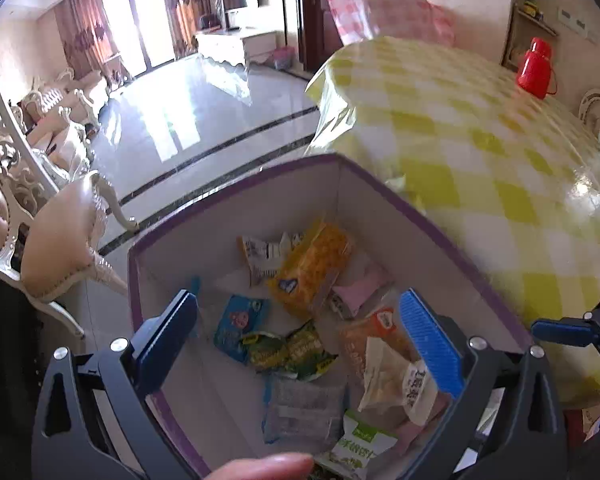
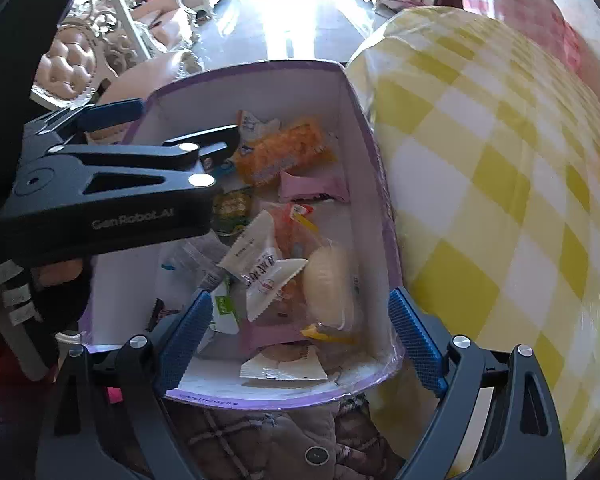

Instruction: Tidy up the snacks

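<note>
Snack packets, a dozen-odd, in one purple-rimmed box; two tongs agape.

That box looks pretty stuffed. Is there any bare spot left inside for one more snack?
Yes. The box floor is bare along its left wall, beside the blue packet and grey packet. A smaller bare patch lies in the far corner behind the yellow bag. The middle and right side are crowded with overlapping packets. The checkered table beside the box also has bare room.
</note>
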`<state>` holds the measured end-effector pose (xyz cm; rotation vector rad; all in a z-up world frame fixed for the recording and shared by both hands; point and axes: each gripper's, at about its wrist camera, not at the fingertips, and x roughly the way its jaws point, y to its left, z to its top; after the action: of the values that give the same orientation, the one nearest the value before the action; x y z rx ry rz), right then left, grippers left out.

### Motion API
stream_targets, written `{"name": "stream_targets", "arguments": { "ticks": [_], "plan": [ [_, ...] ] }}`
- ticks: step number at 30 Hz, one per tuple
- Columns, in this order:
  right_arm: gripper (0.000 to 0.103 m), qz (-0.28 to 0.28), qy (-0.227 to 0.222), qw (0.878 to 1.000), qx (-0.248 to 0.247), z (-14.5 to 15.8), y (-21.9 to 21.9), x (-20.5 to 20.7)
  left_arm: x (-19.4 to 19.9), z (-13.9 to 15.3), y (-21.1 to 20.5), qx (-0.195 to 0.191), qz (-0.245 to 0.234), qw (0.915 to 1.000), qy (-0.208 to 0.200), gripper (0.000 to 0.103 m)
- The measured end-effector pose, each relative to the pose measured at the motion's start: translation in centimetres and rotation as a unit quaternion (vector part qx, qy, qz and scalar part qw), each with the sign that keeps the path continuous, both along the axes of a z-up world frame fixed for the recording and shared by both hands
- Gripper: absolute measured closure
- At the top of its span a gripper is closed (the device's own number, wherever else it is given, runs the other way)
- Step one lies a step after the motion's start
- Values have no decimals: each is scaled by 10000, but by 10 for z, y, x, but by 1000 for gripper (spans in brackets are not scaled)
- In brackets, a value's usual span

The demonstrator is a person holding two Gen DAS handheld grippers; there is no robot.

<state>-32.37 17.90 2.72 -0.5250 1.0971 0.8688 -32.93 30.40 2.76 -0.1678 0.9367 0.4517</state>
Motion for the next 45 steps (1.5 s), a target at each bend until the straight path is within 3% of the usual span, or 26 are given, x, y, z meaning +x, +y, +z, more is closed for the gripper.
{"name": "stream_targets", "arguments": {
  "ticks": [3,9,45],
  "plan": [
    [16,-78,-68,9999,-52,-2,2,2,-1,-7,2,-245,27,9996,125,1],
    [16,-138,-111,9998,-57,-3,2,6,3,-18,7,-368,84,9990,259,1],
    [16,-107,-132,9997,-150,-9,8,2,6,-25,9,-404,116,9983,416,1]
  ]
}}
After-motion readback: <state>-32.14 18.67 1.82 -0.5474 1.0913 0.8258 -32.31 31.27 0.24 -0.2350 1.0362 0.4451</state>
